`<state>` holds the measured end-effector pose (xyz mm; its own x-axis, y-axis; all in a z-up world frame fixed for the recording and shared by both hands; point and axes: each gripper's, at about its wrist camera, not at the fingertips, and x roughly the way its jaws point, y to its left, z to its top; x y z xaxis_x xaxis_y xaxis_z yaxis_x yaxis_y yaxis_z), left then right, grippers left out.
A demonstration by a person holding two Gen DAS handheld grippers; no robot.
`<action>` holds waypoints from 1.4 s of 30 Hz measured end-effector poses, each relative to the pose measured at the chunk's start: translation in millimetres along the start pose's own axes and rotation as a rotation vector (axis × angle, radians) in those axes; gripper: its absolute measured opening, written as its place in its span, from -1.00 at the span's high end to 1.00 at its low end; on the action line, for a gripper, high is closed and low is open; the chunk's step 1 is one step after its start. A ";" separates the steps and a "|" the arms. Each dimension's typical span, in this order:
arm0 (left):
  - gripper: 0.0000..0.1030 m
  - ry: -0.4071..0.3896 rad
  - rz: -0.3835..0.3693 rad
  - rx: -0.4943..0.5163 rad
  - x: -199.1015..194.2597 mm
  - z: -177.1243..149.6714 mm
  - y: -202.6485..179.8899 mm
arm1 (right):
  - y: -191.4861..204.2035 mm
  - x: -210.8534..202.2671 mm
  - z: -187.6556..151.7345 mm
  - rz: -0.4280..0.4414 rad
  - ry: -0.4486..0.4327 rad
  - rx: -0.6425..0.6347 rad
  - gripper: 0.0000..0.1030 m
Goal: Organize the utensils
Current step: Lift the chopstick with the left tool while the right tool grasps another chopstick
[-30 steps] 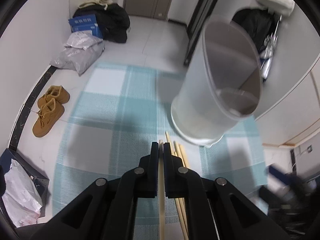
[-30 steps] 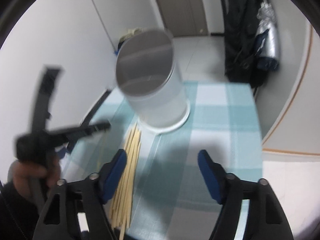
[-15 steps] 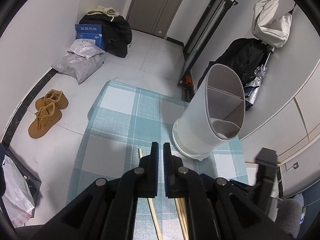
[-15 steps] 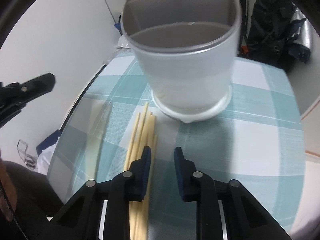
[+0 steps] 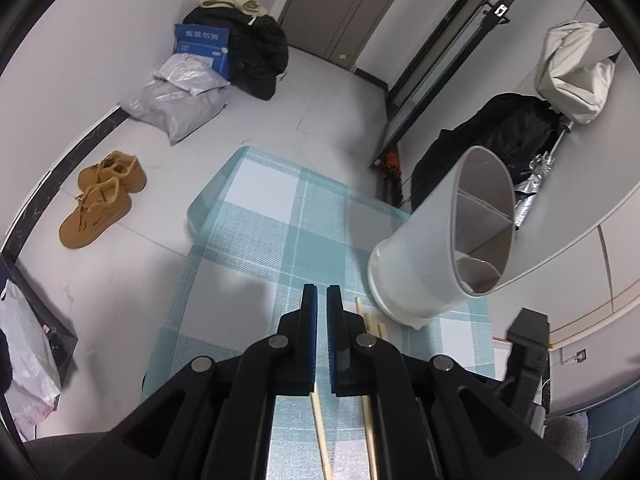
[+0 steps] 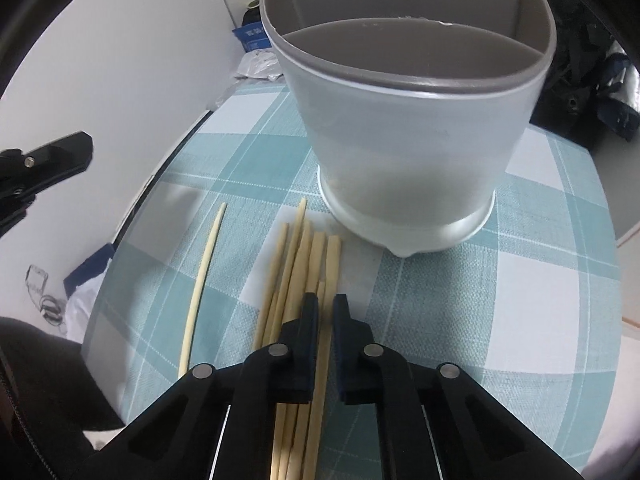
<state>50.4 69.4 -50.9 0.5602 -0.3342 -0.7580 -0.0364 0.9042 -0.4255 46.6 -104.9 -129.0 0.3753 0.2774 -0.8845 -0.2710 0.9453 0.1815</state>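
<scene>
Chopsticks [image 6: 308,264] on tablecloth [image 6: 500,320] before holder [image 6: 404,140] (one chopstick [image 6: 202,276] apart, left).

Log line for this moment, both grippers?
left gripper: shut, empty | right gripper: just closed on chopstick | holder: empty

Utensil holder [image 6: 408,128] just beyond chopsticks [image 6: 304,264]; open tablecloth [image 6: 520,300] rightward

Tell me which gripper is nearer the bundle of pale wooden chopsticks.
Right. The right gripper is down in the bundle of pale wooden chopsticks, shut on one; the left gripper is off beside the bundle.
</scene>
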 end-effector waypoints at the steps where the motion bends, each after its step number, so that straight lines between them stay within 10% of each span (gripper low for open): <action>1: 0.99 0.006 0.007 -0.003 1.2 -0.4 0.6 | -2.1 -1.2 -1.0 0.001 0.004 0.003 0.92; 35: 0.97 0.049 0.067 -0.075 6.1 -2.1 14.9 | 41.4 27.4 20.6 -0.227 0.059 -0.197 0.62; 42: 0.97 0.051 0.064 -0.087 6.8 -2.6 16.8 | 40.0 29.1 19.2 -0.177 0.062 -0.189 0.81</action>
<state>51.5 81.6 -64.4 0.5112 -0.2913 -0.8086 -0.1441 0.8984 -0.4148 63.7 -55.7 -139.2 0.3784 0.0943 -0.9208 -0.3686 0.9279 -0.0565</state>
